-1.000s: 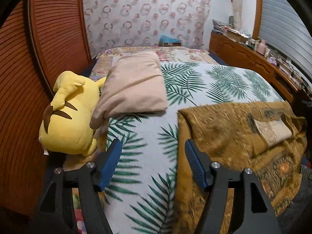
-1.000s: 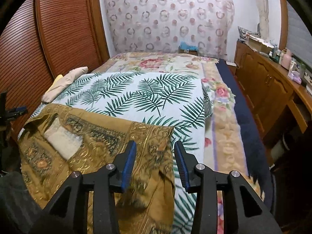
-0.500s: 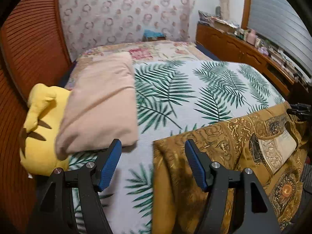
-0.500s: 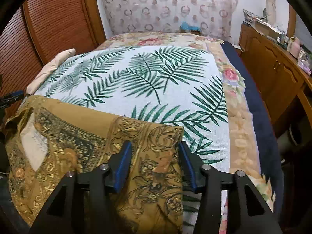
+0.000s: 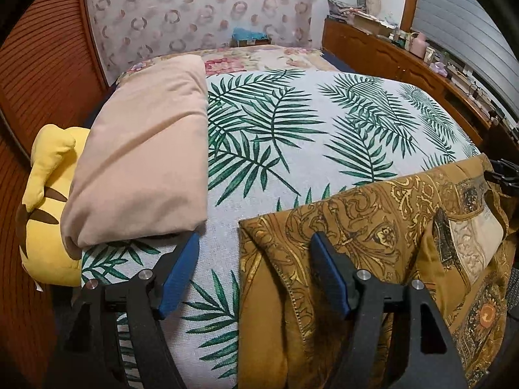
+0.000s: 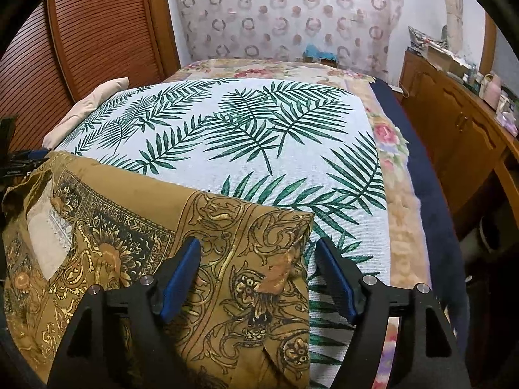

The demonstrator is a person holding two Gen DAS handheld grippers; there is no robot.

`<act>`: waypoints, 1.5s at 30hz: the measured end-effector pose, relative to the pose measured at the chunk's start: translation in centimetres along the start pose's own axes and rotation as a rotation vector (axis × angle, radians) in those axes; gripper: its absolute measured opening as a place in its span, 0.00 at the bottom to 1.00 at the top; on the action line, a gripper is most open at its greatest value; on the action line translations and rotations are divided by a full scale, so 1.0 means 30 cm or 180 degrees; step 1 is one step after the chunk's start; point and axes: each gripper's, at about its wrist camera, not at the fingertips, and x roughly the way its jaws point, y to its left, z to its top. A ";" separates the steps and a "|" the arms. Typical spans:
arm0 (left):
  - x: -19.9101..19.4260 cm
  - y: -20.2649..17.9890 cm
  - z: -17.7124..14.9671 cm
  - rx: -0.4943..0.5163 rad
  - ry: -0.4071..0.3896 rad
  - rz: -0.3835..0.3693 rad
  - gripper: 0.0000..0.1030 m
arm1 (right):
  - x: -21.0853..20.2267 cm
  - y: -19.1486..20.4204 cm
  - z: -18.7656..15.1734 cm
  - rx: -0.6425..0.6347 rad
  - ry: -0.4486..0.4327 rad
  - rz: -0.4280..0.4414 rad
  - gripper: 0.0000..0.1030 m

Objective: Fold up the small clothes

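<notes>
**Op:** Noting layout. One garment in play: a mustard-brown printed cloth garment with gold scrollwork (image 6: 227,259), lying flat across the near end of the bed (image 6: 402,243), on top of the white spread with green palm-leaf print (image 6: 259,149). It spans from one gripper to the other, so I judge it is laid out wide for a fold.

**Obs:** Where do the grippers sit?

**Op:** One at each end of it. Right gripper (image 6: 258,270) stands over the garment's right corner; its fingers have just been opening and are spread now, the cloth between them but the blue pads not pressing on it. I read that as a corner just let go. Left gripper (image 5: 253,270) straddles the left edge: one finger over bare spread, the other over the cloth. Fingers spread, pinching nothing.

**Obs:** Why there?

**Op:** My guess: the two corners are the natural hold points for a cloth this wide.

**Obs:** Count?

**Op:** Garment, one. Grippers, two. One folded beige-pink cloth pillow (image 5: 142,168) on the bed's left side, partly over one yellow plush toy with brown stripes (image 5: 45,214) at the edge. Both are clear of the garment. A wooden dresser (image 6: 460,129) runs along the right wall; its clutter is too small to count.
</notes>
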 end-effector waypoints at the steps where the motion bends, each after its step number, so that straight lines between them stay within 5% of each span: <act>1: -0.001 -0.001 -0.002 0.0000 -0.0006 0.0005 0.70 | 0.001 0.000 -0.001 -0.0001 -0.0001 -0.0001 0.73; 7: 0.000 -0.006 -0.001 0.0018 -0.0044 0.0010 0.69 | 0.003 -0.003 -0.001 -0.0010 0.0000 -0.0004 0.73; 13: -0.008 -0.020 -0.001 0.0077 -0.0052 -0.0105 0.51 | 0.007 -0.003 -0.002 -0.0020 -0.0005 0.0007 0.71; 17: -0.017 -0.034 -0.002 0.0094 -0.0036 -0.0161 0.37 | 0.004 0.016 -0.002 -0.0115 -0.0015 0.0062 0.58; 19: -0.024 -0.039 -0.004 0.0094 -0.0044 -0.0163 0.16 | -0.004 0.019 -0.007 -0.0132 -0.0027 0.0132 0.38; 22: -0.050 -0.059 -0.013 0.0126 -0.0092 -0.0185 0.08 | -0.014 0.022 -0.014 -0.0137 -0.0020 0.0274 0.14; 32: -0.399 -0.115 -0.019 0.0050 -0.0883 -0.0423 0.07 | -0.263 0.061 -0.001 -0.0102 -0.0580 0.0346 0.10; 45: -0.901 -0.096 0.051 0.0103 -0.1946 -0.0302 0.06 | -0.769 0.177 0.141 -0.0465 -0.1548 0.0406 0.09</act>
